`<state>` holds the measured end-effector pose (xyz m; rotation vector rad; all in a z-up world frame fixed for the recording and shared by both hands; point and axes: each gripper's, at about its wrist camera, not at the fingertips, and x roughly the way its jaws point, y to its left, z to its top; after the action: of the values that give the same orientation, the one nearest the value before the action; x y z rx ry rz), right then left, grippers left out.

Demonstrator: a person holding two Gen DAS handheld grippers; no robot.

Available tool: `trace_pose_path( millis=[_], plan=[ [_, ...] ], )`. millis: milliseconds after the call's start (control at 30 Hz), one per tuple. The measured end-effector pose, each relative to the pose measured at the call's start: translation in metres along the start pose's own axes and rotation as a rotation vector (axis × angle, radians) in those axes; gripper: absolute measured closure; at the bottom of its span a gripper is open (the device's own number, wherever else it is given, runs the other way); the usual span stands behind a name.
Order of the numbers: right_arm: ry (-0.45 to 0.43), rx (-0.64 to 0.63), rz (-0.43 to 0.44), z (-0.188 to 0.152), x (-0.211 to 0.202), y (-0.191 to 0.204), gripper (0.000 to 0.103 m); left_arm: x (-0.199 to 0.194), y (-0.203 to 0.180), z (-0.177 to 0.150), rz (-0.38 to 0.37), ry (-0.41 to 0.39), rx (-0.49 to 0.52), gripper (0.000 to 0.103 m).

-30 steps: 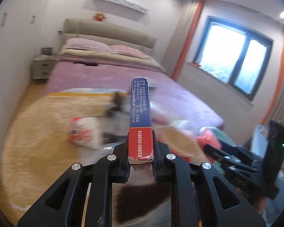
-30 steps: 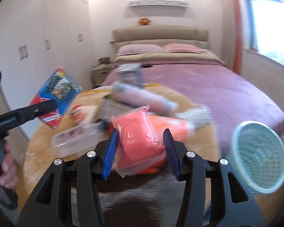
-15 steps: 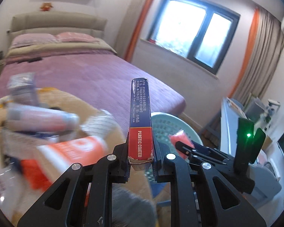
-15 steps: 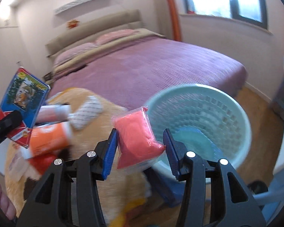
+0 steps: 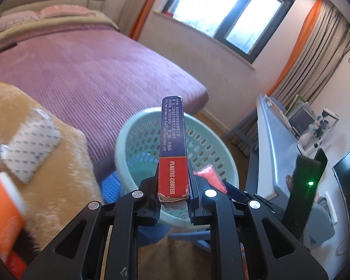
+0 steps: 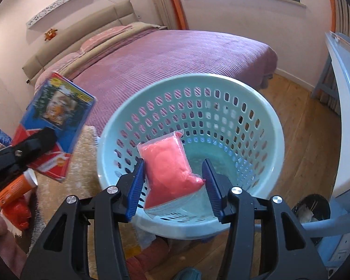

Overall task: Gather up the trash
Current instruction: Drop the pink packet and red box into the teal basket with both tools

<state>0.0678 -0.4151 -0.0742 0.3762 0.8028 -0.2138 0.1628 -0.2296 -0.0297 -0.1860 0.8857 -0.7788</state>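
The right gripper (image 6: 172, 182) now hangs over the pale green basket (image 6: 271, 116), which a second ago stood off to the side; its fingers hold a pink pouch (image 6: 169, 165), though a gap shows at the right finger. The left gripper (image 5: 173, 186) has swung there too, its fingers clamped on a flat card box (image 5: 173, 144). Both pieces look ready to drop. Only the right view shows the box's printed face; only the left view shows a white packet (image 5: 30, 144) remaining on the beige plush mat (image 5: 65, 186) beside the bed (image 5: 81, 70).
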Motion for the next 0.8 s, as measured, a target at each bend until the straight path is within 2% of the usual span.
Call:
trace_pose_path(
  millis=[133,200,233,267,367,533,800],
  plan=[
    [0.008,0.018,-0.007,0.002,0.005,-0.010,0.053,0.017,0.004,-0.006,-0.016,0.047,-0.014,0.086],
    [0.013,0.029,-0.003,0.003,0.006,-0.013,0.051,0.023,0.004,-0.009,-0.004,0.052,-0.018,0.068],
    [0.016,0.035,0.000,0.002,0.006,-0.014,0.049,0.022,0.005,-0.010,0.005,0.042,-0.023,0.052],
    [0.012,0.039,0.002,0.002,0.006,-0.016,0.048,0.020,0.006,-0.011,0.016,0.024,-0.026,0.046],
    [-0.015,0.037,-0.018,0.004,-0.001,-0.017,0.047,0.008,0.006,-0.013,0.020,0.007,-0.012,0.045],
    [-0.055,0.039,0.011,0.007,-0.019,-0.010,0.047,-0.025,0.004,-0.024,0.008,-0.048,0.005,0.045],
    [-0.131,-0.056,0.075,0.007,-0.059,0.037,0.047,-0.105,-0.009,-0.050,0.021,-0.186,0.056,0.044]
  ],
)
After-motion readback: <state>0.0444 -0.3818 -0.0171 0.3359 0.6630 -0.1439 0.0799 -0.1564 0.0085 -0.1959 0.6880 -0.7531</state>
